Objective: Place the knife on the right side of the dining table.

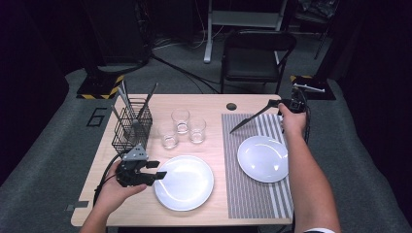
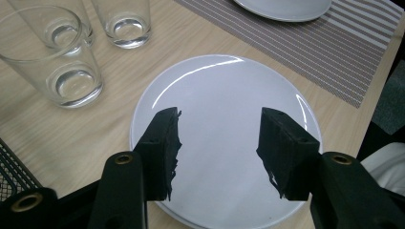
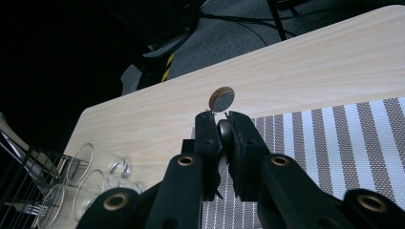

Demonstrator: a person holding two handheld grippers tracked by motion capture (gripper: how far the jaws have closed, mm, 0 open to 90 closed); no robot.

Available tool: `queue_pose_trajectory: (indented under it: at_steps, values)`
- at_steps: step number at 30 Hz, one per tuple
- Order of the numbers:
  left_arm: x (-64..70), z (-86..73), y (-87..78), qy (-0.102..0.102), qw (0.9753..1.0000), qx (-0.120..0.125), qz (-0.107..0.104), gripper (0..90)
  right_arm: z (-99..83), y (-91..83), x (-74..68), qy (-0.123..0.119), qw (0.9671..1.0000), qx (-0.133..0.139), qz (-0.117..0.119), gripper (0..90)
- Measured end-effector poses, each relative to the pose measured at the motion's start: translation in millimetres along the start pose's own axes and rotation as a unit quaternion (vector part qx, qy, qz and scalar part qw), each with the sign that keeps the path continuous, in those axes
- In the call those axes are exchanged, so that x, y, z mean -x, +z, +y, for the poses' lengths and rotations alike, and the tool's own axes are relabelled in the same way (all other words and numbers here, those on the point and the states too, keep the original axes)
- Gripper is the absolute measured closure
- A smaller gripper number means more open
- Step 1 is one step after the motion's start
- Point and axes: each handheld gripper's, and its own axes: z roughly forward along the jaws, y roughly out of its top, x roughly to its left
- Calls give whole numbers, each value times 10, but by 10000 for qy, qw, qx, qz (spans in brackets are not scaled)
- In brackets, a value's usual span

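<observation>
Wooden table (image 1: pixel 145 208). Left gripper (image 2: pixel 217 143) jaws open over white plate (image 2: pixel 224 90): glazed, slippery, brittle; pinch its rim. Right gripper (image 3: pixel 220 125) jaws closed, empty.

A black folding chair (image 1: pixel 257 53) stands on grey carpet (image 1: pixel 58 121).

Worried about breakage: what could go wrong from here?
The open left gripper hovers over the near plate; a rim grab could slip. The glasses stand close behind and could get knocked. The right gripper seems to hold a long dark utensil by one end; it might swing.
</observation>
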Motion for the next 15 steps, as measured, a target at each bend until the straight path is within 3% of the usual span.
queue_pose_trajectory:
  at_steps: [15]
  values:
    - [5,-28,-15,-53,10000,3,60,487,-61,14,78,374,9990,225,-137,826]
